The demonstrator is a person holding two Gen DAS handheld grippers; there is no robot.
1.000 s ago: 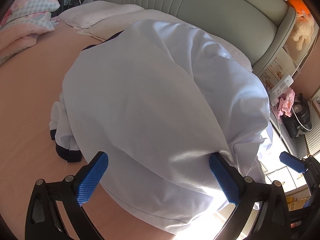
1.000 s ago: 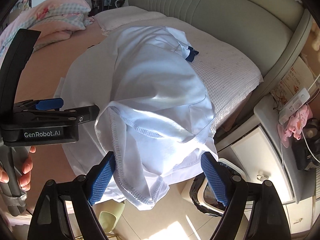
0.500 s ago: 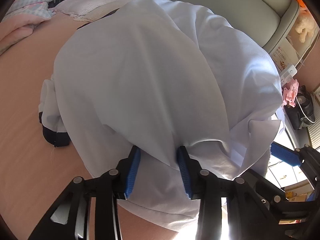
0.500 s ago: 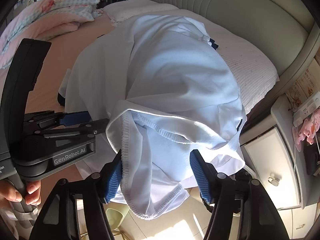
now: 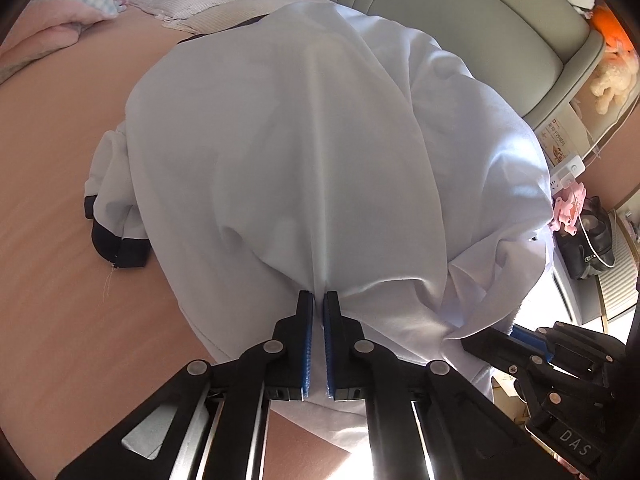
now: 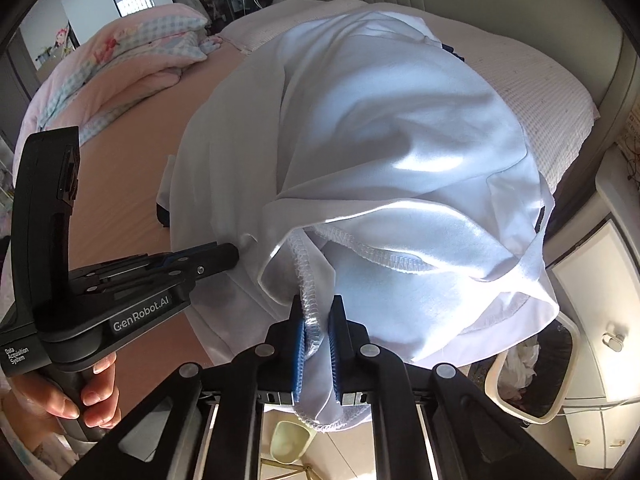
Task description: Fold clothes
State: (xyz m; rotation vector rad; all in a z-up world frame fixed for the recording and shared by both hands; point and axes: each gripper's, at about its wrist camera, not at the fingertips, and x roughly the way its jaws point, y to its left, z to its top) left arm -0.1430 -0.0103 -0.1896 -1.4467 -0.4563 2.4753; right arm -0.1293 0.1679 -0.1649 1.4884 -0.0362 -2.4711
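White garment (image 5: 320, 160) lies heaped on the bed (image 5: 60, 160), hem edge hanging off the near side at 6 o'clock in both wrist views. Left tool (image 5: 319, 300) has just been closing & now pinches a thin ridge of the cloth, pads nearly touching w/ fabric drawn tight into them. Right tool (image 6: 317, 312) also just closed, clamped on the stitched hem (image 6: 308, 280), which bunches between its pads. In the right view the left tool (image 6: 230, 258) sits at 9 o'clock, nipping the garment's left edge; a hand (image 6: 80, 396) grips its handle.

Handling, as I judge it: fabric is light, soft, limp, prob. a bit slick, so it'll sag & slide rather than keep shape. Seamed hem is the better hold, thicker & less likely to slip out than a single layer. Dark cuff (image 5: 120, 248) at 9 o'clock in the left view looks like a sleeve end tucked under; may drag when lifted.
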